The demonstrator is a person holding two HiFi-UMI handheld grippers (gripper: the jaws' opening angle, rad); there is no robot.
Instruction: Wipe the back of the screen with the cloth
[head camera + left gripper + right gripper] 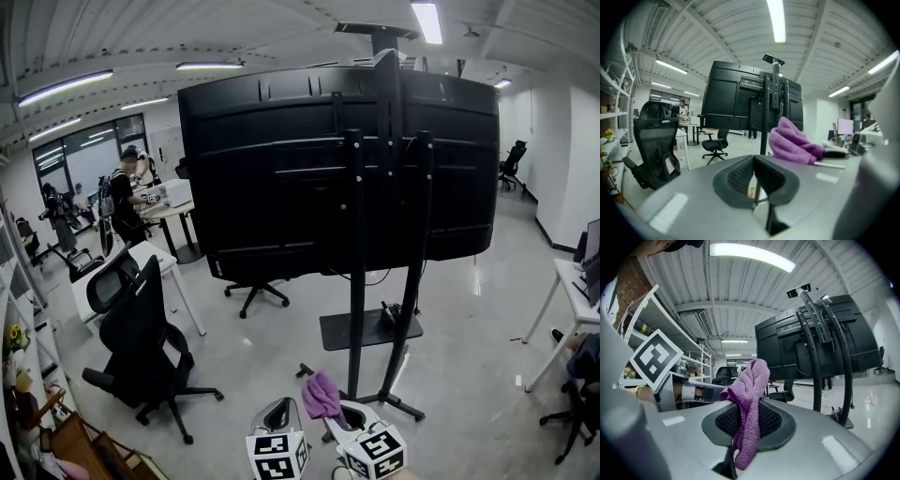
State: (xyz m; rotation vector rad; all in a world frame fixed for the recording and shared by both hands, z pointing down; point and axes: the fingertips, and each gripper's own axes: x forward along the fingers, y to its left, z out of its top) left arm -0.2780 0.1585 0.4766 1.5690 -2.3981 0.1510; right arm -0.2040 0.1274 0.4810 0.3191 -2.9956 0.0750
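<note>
Two grippers show. The right gripper (747, 420) has its jaws clamped on the one purple cloth (752, 380), which bunches up above the pads and hangs down below them. The left gripper (753, 177) has its jaws drawn together with nothing between them. In the head view both sit side by side, low in front of the single large black screen (337, 169) and well apart from it, with the cloth below its bottom edge. The screen shows its back and is mounted on one black stand (356, 281) with two uprights. A black office chair (141, 342) stands left of the screen and nearer to the grippers.
</note>
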